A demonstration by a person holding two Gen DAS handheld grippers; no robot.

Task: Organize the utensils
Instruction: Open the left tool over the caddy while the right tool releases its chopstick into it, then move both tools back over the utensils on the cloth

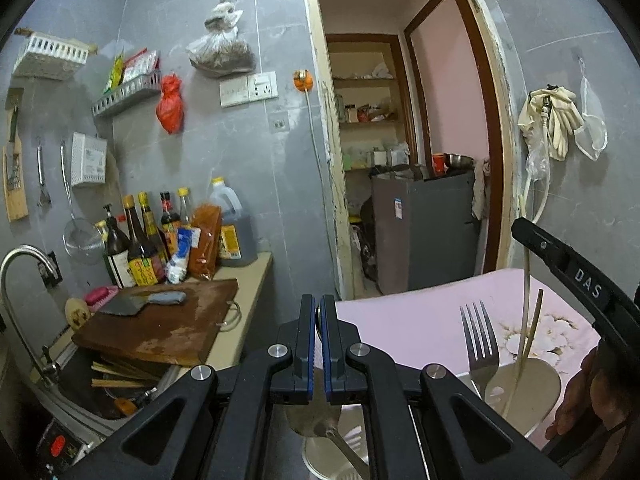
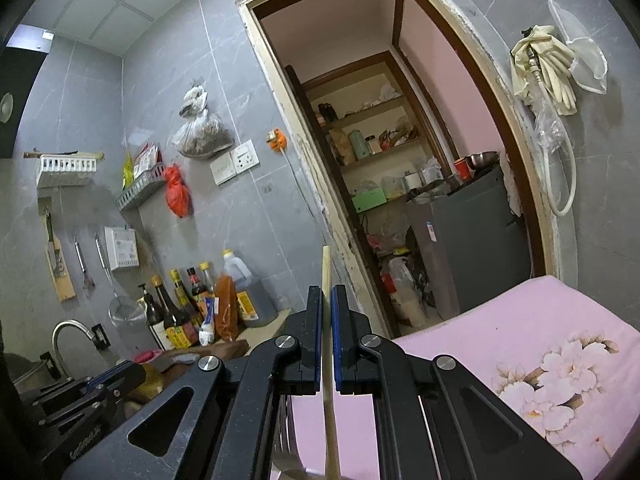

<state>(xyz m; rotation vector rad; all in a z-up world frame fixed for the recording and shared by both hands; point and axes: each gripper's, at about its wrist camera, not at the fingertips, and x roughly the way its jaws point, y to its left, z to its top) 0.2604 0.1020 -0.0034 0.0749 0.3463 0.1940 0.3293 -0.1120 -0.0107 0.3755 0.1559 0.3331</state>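
My left gripper is shut on a metal spoon; its bowl hangs below the fingers and its thin handle passes between the blue pads. My right gripper is shut on a pale chopstick that stands upright between its fingers. In the left wrist view the right gripper's arm comes in from the right, and chopsticks stand in a utensil holder beside a metal fork. The holder sits on a pink floral cloth.
A wooden cutting board with a cleaver lies over the sink, beside a tap. Sauce bottles stand against the tiled wall. An open doorway shows shelves and a grey fridge.
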